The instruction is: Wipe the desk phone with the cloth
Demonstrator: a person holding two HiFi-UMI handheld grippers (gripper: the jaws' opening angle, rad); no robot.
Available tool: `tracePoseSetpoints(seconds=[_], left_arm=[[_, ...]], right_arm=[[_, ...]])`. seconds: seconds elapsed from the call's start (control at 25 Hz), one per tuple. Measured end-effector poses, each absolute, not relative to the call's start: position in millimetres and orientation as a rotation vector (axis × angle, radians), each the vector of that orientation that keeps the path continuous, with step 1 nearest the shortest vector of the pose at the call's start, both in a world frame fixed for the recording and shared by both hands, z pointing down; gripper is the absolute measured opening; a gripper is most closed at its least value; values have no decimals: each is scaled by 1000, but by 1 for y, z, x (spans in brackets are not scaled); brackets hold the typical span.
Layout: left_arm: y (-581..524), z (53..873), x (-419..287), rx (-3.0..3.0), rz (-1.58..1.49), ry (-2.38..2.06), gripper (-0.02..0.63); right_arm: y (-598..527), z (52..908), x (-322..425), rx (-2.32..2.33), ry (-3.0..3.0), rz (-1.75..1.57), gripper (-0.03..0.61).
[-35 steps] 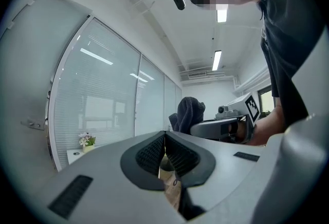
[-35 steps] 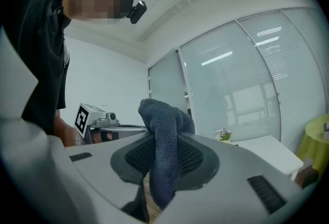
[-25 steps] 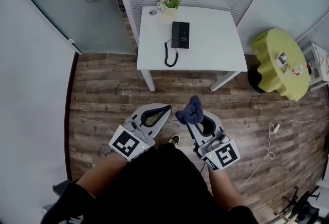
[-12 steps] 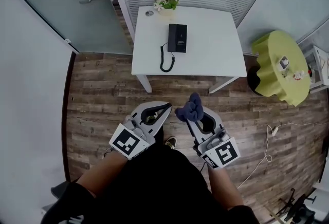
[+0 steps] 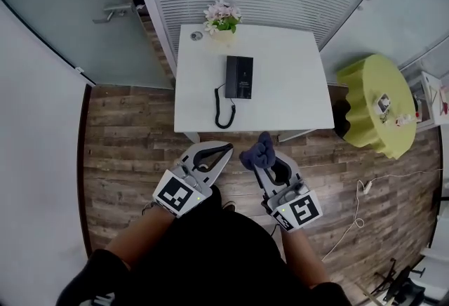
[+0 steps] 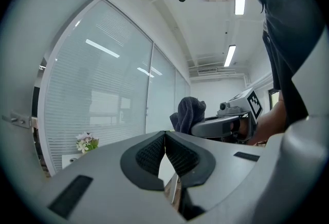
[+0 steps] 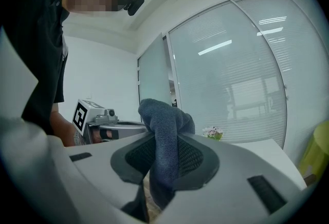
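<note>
A black desk phone (image 5: 238, 77) lies on the white table (image 5: 295, 94), its coiled cord (image 5: 224, 107) trailing toward the near edge. My right gripper (image 5: 260, 157) is shut on a dark blue cloth (image 5: 257, 151), which bunches above its jaws; the cloth (image 7: 163, 141) fills the jaw gap in the right gripper view. My left gripper (image 5: 228, 149) is shut with nothing between its jaws (image 6: 165, 138). Both grippers hover over the wooden floor, short of the table's near edge. The left gripper view also shows the cloth (image 6: 188, 114) in the right gripper.
A small pot of flowers (image 5: 221, 17) and a round object (image 5: 196, 36) sit at the table's far left corner. A lime-green round table (image 5: 375, 104) stands to the right. A glass door (image 5: 84, 10) and blinds lie beyond. A white cable (image 5: 365, 189) crosses the floor at right.
The table and phone have drawn closer beneath the view as the person steps forward. Both grippers keep their pose, the cloth still held.
</note>
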State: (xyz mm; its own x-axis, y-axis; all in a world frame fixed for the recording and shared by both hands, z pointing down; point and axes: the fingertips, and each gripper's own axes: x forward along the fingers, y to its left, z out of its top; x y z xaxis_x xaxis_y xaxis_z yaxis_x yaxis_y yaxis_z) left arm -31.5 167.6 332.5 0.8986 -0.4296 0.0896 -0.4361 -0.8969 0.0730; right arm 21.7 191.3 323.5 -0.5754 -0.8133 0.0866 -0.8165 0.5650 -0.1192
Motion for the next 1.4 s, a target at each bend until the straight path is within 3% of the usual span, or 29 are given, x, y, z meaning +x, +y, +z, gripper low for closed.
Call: tracePoseSetpoints(seconds=[0.8, 1.4], left_arm=[[-5, 369, -41, 2880, 159, -656, 9], [-107, 405, -3, 2740, 250, -962, 9]], right_arm=[[22, 371, 23, 1446, -2649, 333, 100], [-91, 428, 66, 1094, -2586, 229, 100]])
